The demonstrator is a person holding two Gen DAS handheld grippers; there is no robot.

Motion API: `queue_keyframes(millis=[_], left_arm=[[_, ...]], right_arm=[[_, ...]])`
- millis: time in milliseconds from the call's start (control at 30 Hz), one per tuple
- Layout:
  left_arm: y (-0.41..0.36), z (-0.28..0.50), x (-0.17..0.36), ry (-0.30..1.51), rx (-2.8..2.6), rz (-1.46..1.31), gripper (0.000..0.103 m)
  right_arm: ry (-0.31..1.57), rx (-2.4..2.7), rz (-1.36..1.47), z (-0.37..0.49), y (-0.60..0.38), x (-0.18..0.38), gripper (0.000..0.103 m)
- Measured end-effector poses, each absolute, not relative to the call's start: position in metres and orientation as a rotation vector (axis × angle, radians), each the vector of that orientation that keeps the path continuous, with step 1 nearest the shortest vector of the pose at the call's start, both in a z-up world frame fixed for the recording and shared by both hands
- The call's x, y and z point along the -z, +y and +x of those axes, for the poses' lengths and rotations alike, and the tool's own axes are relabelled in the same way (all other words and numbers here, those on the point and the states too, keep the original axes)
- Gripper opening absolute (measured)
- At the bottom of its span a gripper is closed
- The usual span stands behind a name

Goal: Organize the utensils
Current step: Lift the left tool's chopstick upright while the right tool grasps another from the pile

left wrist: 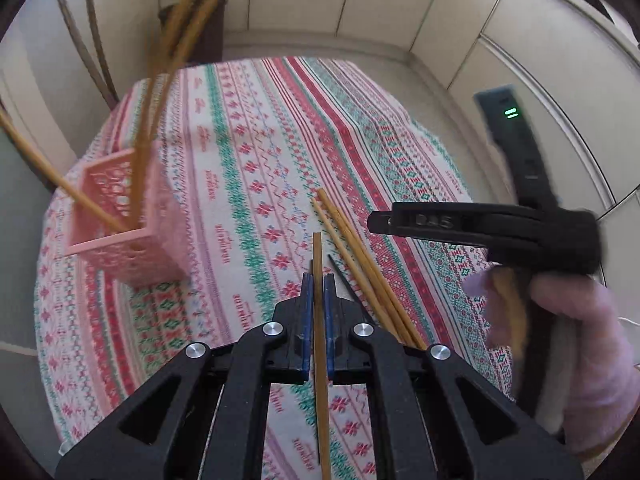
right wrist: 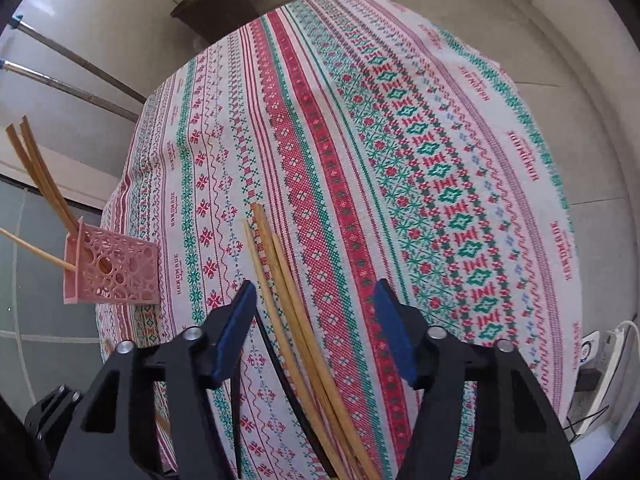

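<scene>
My left gripper (left wrist: 318, 280) is shut on one wooden chopstick (left wrist: 320, 344), held above the patterned tablecloth (left wrist: 260, 140). A pink lattice holder (left wrist: 128, 220) stands to its left with several chopsticks leaning out of it; it also shows in the right wrist view (right wrist: 116, 276). A loose bunch of wooden chopsticks (left wrist: 360, 264) lies on the cloth just right of my left gripper. My right gripper (right wrist: 316, 304) is open, its jaws spread on either side of that bunch (right wrist: 292, 320), above it. The right gripper's body (left wrist: 480, 228) and gloved hand show at the right of the left wrist view.
A dark pot (right wrist: 216, 4) stands on the floor beyond the table's far edge. Metal rails (right wrist: 72, 76) run at the left. A power strip and cables (right wrist: 600, 356) lie on the floor at the right. A thin black stick (right wrist: 276, 364) lies beside the chopsticks.
</scene>
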State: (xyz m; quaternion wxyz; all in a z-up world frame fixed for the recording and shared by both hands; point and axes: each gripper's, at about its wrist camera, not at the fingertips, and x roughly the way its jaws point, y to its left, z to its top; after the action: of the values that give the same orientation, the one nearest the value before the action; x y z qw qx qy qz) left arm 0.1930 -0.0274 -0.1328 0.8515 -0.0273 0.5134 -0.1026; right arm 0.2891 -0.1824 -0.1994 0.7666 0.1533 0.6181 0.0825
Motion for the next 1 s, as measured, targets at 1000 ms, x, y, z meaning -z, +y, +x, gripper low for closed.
queue_keyframes(millis=[1000], left_arm=[[0.011, 0.167, 0.103, 1.015, 0.235, -0.074, 0.004]], right_arm=[[1.259, -0.221, -0.067, 0.298, -0.104, 0.221, 0.006]])
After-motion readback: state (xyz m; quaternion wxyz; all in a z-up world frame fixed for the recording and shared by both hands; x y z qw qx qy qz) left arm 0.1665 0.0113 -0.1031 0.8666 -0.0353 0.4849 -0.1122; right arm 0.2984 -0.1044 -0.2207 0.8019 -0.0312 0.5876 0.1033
